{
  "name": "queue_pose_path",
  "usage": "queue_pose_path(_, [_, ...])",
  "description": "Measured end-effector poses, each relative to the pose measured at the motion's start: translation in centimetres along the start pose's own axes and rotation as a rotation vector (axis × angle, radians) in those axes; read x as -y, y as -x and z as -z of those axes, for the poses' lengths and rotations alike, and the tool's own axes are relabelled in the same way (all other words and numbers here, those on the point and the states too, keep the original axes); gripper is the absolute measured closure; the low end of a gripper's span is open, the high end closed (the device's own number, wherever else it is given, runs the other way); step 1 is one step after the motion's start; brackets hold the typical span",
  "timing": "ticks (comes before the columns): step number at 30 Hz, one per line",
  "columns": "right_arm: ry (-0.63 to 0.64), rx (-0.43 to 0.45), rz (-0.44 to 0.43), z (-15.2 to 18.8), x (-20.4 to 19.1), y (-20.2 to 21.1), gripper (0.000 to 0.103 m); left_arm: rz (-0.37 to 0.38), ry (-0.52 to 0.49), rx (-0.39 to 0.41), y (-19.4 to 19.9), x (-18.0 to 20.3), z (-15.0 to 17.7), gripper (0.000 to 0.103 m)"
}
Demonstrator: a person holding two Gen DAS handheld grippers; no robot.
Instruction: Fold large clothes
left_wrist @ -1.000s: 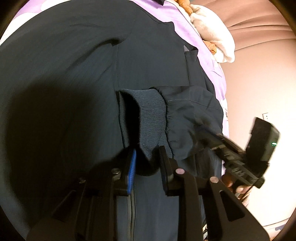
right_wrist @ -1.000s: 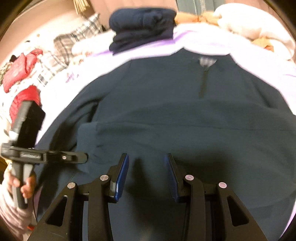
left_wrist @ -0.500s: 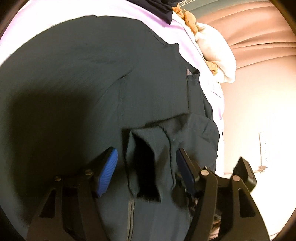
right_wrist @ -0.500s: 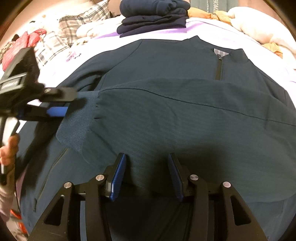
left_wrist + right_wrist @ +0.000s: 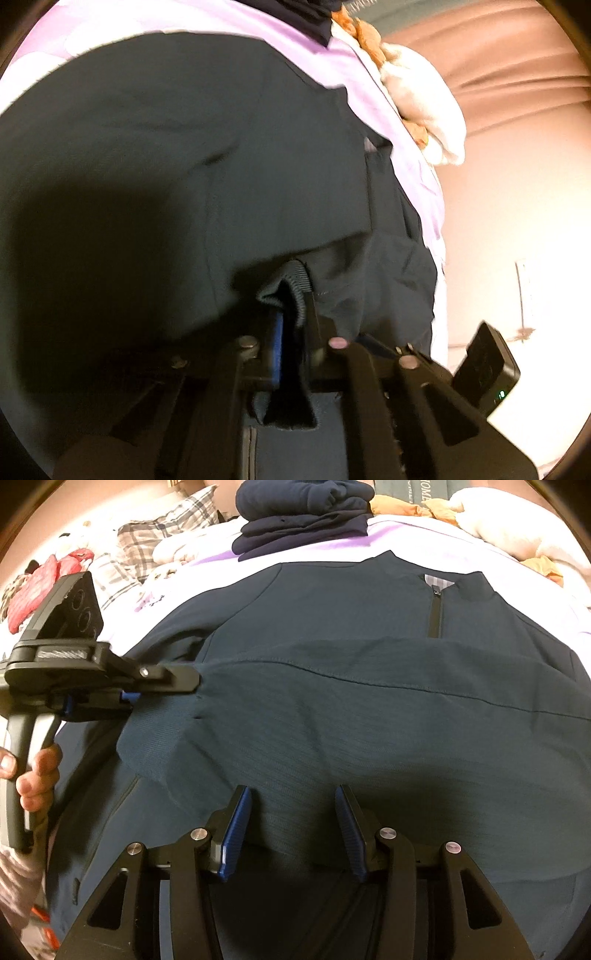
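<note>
Clamping on the ribbed cuff is what has just been done by the left gripper: half a second ago its jaws were standing wide on both sides of the cuff, and now they are pressed together with the cuff pinched between the blue pads. In the right wrist view the same gripper is seen at the end of the sleeve, which is laid across the chest of the dark teal jacket. The jacket is spread front up on the lilac bed sheet, with the collar zip at the far side and a pile of folded navy clothes behind it. The right gripper is kept low over the sleeve; its jaws are apart and nothing is held, as before. With the cuff regripped, the sleeve can probably now be pulled straight or repositioned for the fold.
</note>
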State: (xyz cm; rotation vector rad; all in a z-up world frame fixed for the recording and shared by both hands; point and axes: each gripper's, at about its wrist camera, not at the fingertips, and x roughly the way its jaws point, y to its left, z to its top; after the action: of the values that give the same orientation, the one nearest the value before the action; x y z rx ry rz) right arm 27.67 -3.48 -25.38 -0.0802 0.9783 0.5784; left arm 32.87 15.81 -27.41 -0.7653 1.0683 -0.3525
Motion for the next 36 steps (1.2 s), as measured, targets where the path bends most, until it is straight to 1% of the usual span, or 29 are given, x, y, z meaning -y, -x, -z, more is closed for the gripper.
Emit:
queue_pose_path(2, [0.003, -0.001, 0.008, -0.2, -0.2, 0.1, 0.055, -0.009, -0.017, 0.037, 0.4, 0.9, -0.4, 0.097])
queue_pose_path(3, [0.007, 0.006, 0.016, -0.5, -0.4, 0.2, 0.055, 0.001, -0.036, 0.05, 0.6, 1.4, -0.8, 0.097])
queue_pose_path(4, [0.01, 0.016, 0.02, -0.8, -0.7, 0.4, 0.055, 0.032, -0.072, 0.072, 1.2, 2.4, -1.3, 0.097])
queue_pose_path(6, [0.021, 0.043, 0.024, -1.3, -1.3, 0.7, 0.055, 0.041, -0.138, 0.115, 2.1, 3.8, -1.9, 0.097])
queue_pose_path(7, [0.029, 0.051, 0.023, -1.7, -1.7, 0.5, 0.055, 0.026, -0.16, 0.129, 2.4, 4.2, -2.1, 0.097])
queue_pose_path(9, [0.033, 0.034, 0.027, -2.1, -2.1, -0.4, 0.055, -0.029, -0.159, 0.111, 1.7, 3.8, -2.5, 0.097])
queue_pose_path(10, [0.034, 0.022, 0.031, -2.2, -2.3, -1.2, 0.055, -0.079, -0.145, 0.093, 1.1, 3.1, -2.5, 0.096])
queue_pose_path(11, [0.032, 0.015, 0.037, -2.3, -2.3, -1.7, 0.055, -0.143, -0.126, 0.078, 0.4, 2.2, -2.4, 0.095])
queue_pose_path(12, [0.031, 0.019, 0.042, -2.3, -2.3, -1.9, 0.055, -0.192, -0.107, 0.074, 0.0, 1.3, -2.3, 0.094])
queue_pose_path(13, [0.033, 0.026, 0.041, -2.5, -2.3, -1.8, 0.055, -0.239, -0.069, 0.066, -0.2, 0.1, -2.0, 0.09])
queue_pose_path(15, [0.024, 0.023, 0.024, -2.8, -2.1, -1.3, 0.055, -0.214, -0.022, 0.07, 0.2, -1.0, -1.6, 0.09])
queue_pose_path(16, [0.018, 0.029, 0.006, -2.8, -1.8, -0.6, 0.055, -0.222, -0.019, 0.076, 0.8, -1.0, -1.5, 0.09])
queue_pose_path(17, [0.013, 0.042, -0.003, -2.7, -1.5, 0.0, 0.055, -0.234, -0.032, 0.08, 1.4, -0.7, -1.4, 0.094])
queue_pose_path(19, [-0.004, 0.094, 0.013, -2.6, -0.1, 2.3, 0.054, -0.262, -0.071, 0.105, 2.6, 0.2, -1.0, 0.093])
queue_pose_path(20, [-0.023, 0.124, 0.029, -2.5, 1.1, 3.4, 0.051, -0.276, -0.104, 0.125, 3.1, 0.9, -0.9, 0.091])
queue_pose_path(21, [-0.046, 0.152, 0.047, -2.4, 2.3, 4.4, 0.048, -0.27, -0.127, 0.139, 3.4, 1.4, -0.8, 0.09])
queue_pose_path(22, [-0.083, 0.178, 0.069, -2.2, 3.8, 5.3, 0.048, -0.247, -0.15, 0.147, 3.7, 2.2, -0.5, 0.088])
queue_pose_path(23, [-0.119, 0.189, 0.087, -2.1, 5.1, 5.7, 0.048, -0.211, -0.181, 0.151, 3.8, 3.1, -0.2, 0.087])
queue_pose_path(24, [-0.178, 0.187, 0.116, -1.7, 7.0, 6.1, 0.048, -0.198, -0.202, 0.155, 3.8, 3.5, 0.3, 0.085])
queue_pose_path(26, [-0.262, 0.168, 0.162, -0.7, 9.6, 6.0, 0.048, -0.173, -0.247, 0.147, 3.0, 4.6, 1.0, 0.07])
queue_pose_path(27, [-0.284, 0.152, 0.18, -0.2, 10.4, 5.8, 0.048, -0.166, -0.253, 0.125, 2.1, 4.6, 1.3, 0.068])
queue_pose_path(28, [-0.301, 0.128, 0.205, 0.4, 11.1, 5.3, 0.048, -0.171, -0.251, 0.099, 1.1, 4.5, 1.4, 0.068])
queue_pose_path(29, [-0.312, 0.105, 0.217, 0.9, 11.6, 4.8, 0.048, -0.196, -0.244, 0.072, 0.1, 4.0, 1.4, 0.069])
queue_pose_path(31, [-0.313, 0.108, 0.203, 1.6, 12.0, 4.3, 0.048, -0.244, -0.215, 0.026, -1.8, 3.0, 1.3, 0.069])
queue_pose_path(33, [-0.325, 0.113, 0.199, 1.5, 12.2, 4.7, 0.048, -0.208, -0.173, 0.035, -1.6, 2.0, 1.2, 0.069])
queue_pose_path(35, [-0.337, 0.102, 0.205, 1.1, 11.7, 5.3, 0.048, -0.168, -0.113, 0.042, -0.1, 1.6, 1.1, 0.069])
queue_pose_path(36, [-0.335, 0.112, 0.199, 1.1, 11.4, 6.2, 0.048, -0.145, -0.092, 0.052, 1.2, 1.5, 1.3, 0.068])
